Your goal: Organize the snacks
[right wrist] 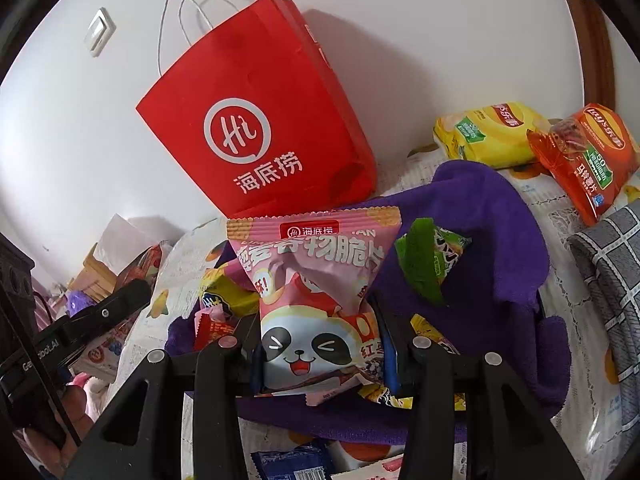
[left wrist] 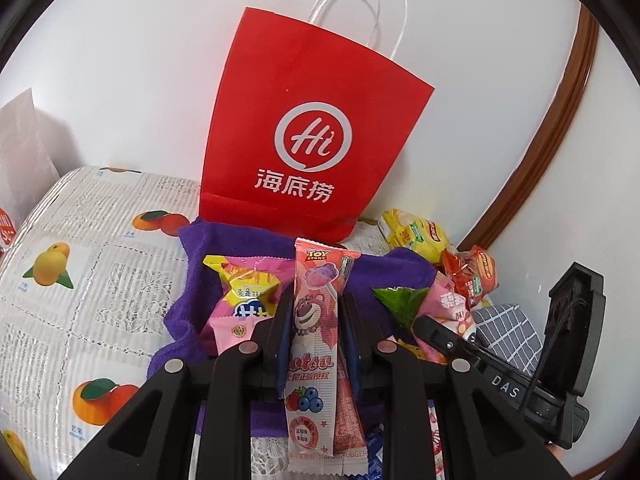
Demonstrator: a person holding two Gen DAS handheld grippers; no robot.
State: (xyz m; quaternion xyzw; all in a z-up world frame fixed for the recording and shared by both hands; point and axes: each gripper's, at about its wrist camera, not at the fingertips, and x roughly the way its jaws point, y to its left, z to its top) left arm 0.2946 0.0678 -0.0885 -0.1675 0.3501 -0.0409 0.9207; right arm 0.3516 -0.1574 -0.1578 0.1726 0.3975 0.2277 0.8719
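In the left wrist view my left gripper point(left wrist: 316, 312) is shut on a long pink Lotso stick pack point(left wrist: 314, 340), held upright in front of a red paper bag point(left wrist: 308, 128) with white handles. In the right wrist view my right gripper point(right wrist: 320, 344) is shut on a pink panda snack bag point(right wrist: 316, 300); the red paper bag point(right wrist: 264, 120) leans against the wall behind it. Both held snacks hang over a purple cloth point(left wrist: 192, 312) point(right wrist: 492, 240) strewn with small packets, among them a yellow-pink packet point(left wrist: 244, 292) and a green packet point(right wrist: 428, 264).
A yellow chip bag point(right wrist: 488, 136) and a red chip bag point(right wrist: 588, 160) lie at the back right on the fruit-print tablecloth point(left wrist: 80, 248). A grey checked cloth point(right wrist: 608, 280) lies at the right. Blue packets point(right wrist: 288, 460) sit near the front. The other gripper point(left wrist: 500, 380) shows at the right.
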